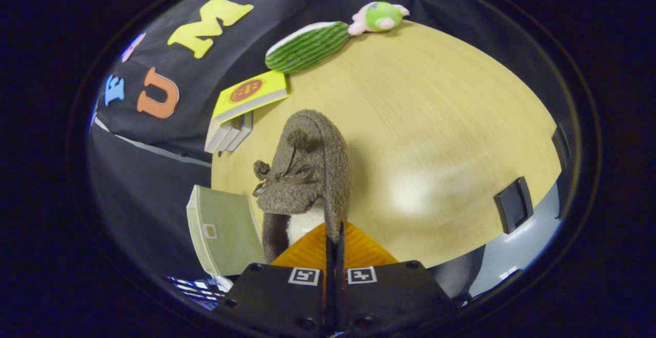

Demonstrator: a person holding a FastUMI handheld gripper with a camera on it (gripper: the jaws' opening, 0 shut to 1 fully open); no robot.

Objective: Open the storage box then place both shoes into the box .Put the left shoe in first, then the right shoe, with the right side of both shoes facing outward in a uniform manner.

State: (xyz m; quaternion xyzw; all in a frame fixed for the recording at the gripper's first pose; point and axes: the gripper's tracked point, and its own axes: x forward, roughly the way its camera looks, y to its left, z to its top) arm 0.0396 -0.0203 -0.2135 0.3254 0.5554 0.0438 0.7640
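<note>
A brown fleece shoe point(312, 164) with a ribbon bow, pompoms and a white lining is held up over the wooden table point(435, 123), its toe pointing away from me. My gripper point(335, 233) is shut on the thin rim of the shoe's heel opening, and the fingers point(359, 248) stand almost together. Just left of the shoe and the fingers, at the table's near edge, stands a pale green storage box point(223, 230). I see one flat face of it and cannot tell whether it is open.
Beyond the shoe lies a yellow book point(251, 94) on a small stack of books. Farther back lie a watermelon-striped plush point(307, 46) and a green plush toy point(382, 16). A black bracket point(512, 205) sits on the table's right edge.
</note>
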